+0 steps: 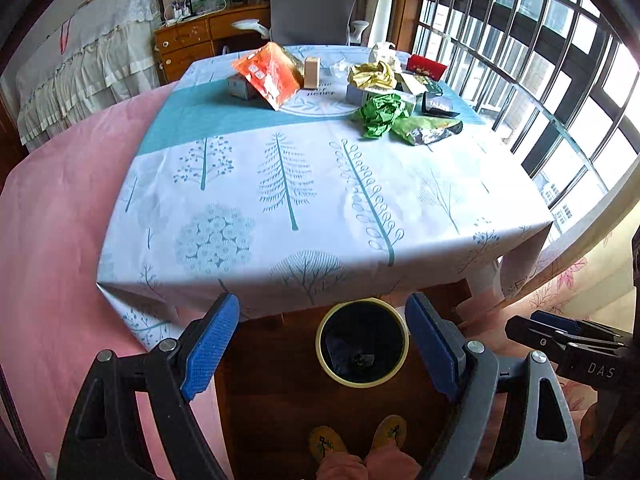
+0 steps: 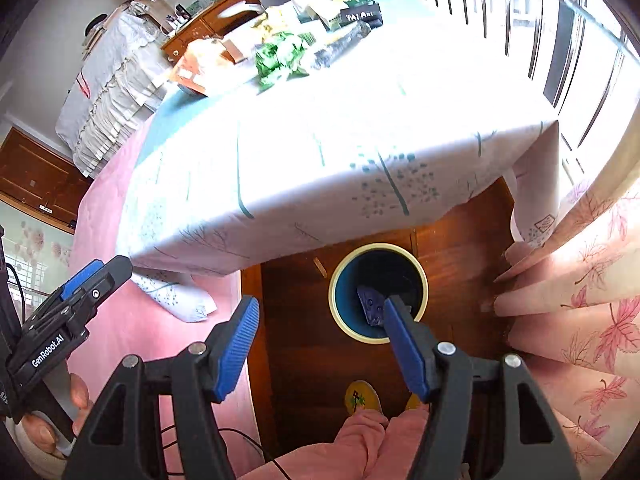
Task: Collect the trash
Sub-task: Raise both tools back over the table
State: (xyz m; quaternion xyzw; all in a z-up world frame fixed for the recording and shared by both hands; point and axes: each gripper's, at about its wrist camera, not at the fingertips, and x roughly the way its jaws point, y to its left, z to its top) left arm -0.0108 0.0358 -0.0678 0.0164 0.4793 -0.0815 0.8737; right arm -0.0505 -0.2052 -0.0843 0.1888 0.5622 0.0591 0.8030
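A round bin (image 1: 362, 342) with a yellow rim and dark liner stands on the wood floor under the table's front edge; it also shows in the right wrist view (image 2: 378, 292), with a dark wrapper inside. My left gripper (image 1: 322, 344) is open and empty above the floor before the bin. My right gripper (image 2: 320, 344) is open and empty, its right finger over the bin's rim. Trash lies at the table's far side: an orange packet (image 1: 270, 74), crumpled green wrapper (image 1: 382, 114), green foil bag (image 1: 430, 128) and gold wrapper (image 1: 372, 74).
The table (image 1: 280, 200) has a white tree-print cloth. A pink bed (image 1: 60, 220) is at the left, a floral curtain (image 2: 580, 300) at the right, barred windows (image 1: 540, 60) beyond. A small beige box (image 1: 312, 72), a black box (image 1: 438, 106) and a red box (image 1: 426, 66) sit among the trash.
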